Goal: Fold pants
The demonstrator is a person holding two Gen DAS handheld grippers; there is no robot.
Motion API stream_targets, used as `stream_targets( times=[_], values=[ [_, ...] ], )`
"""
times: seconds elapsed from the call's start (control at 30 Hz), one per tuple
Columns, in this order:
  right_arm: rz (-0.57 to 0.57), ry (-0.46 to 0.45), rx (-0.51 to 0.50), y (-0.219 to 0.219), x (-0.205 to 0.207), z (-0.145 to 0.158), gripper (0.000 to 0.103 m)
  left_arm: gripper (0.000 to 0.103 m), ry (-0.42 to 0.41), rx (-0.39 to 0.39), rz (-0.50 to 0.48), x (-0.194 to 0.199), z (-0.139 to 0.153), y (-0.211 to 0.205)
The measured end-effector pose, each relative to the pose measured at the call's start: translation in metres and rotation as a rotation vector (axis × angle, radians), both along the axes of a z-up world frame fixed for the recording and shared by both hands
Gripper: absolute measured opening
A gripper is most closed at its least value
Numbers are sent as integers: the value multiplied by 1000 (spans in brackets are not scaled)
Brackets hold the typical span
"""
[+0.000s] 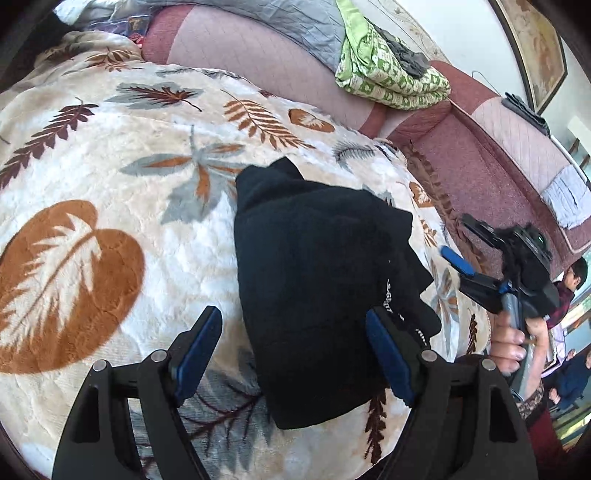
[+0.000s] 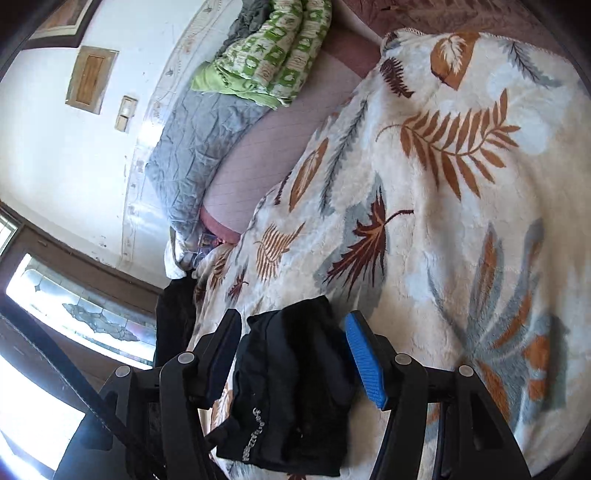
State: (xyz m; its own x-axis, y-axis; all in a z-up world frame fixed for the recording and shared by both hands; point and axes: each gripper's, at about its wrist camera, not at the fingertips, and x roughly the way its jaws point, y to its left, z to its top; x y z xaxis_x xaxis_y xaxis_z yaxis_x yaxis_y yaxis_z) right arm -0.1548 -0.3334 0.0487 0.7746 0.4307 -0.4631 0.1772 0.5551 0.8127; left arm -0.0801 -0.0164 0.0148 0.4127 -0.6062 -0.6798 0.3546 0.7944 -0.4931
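Observation:
The black pants [image 1: 317, 280] lie folded in a compact bundle on a leaf-patterned blanket [image 1: 110, 177]. White lettering on the waistband shows at their near right edge. My left gripper [image 1: 295, 354] is open above the bundle's near end, jaws wide apart, not holding it. The right gripper [image 1: 469, 254] shows in the left wrist view at the right, held in a hand, off the pants. In the right wrist view my right gripper [image 2: 291, 354] is open, and the pants [image 2: 291, 391] lie between and below its fingers, not gripped.
A green patterned quilt [image 1: 388, 70] and a grey cover [image 1: 295, 22] lie on the pink mattress [image 1: 266, 66] behind the blanket. People are at the far right [image 1: 569, 280]. A window [image 2: 74, 306] and wall lie left in the right wrist view.

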Motion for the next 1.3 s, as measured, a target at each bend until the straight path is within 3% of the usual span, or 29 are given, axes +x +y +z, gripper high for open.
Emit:
stream_targets(
  times=[0.1,0.2,0.23,0.3,0.4,0.5,0.6,0.73,0.83,0.93,1.13,1.17,1.23,1.3],
  values=[
    [48,68,12,17,25,-21,65,79,-8,13,-15,-4,-2,-4],
    [168,116,113,42,38,-49,65,79,-13,1,-25,-6,-2,-3],
    [190,119,101,50,38,-50,65,79,-15,-8,-28,-6,0,-2],
    [221,119,17,56,38,-38,65,79,-23,-17,-34,-6,2,-2],
    [157,113,-90,52,31,-17,65,79,-21,-30,-37,-6,3,-2],
    [175,115,-182,63,31,-3,62,79,-17,-37,-40,-5,2,-3],
    [219,226,-296,85,42,-11,46,79,-23,-38,-37,-6,5,-1],
    [231,231,-446,103,41,-9,42,79,-51,-32,-11,-9,12,6],
    [93,220,-579,97,25,8,44,79,-53,-33,8,-7,14,11],
    [80,145,-502,91,8,20,44,79,-39,-37,15,-6,12,13],
    [238,186,-421,118,19,-8,41,79,-57,-12,14,-14,18,10],
    [234,177,-429,121,19,-8,27,79,-64,-7,18,-16,20,10],
    [227,154,-422,119,17,-4,11,79,-73,6,29,-17,24,12],
    [228,135,-400,112,13,1,5,79,-72,23,42,-16,26,14]
  ],
)
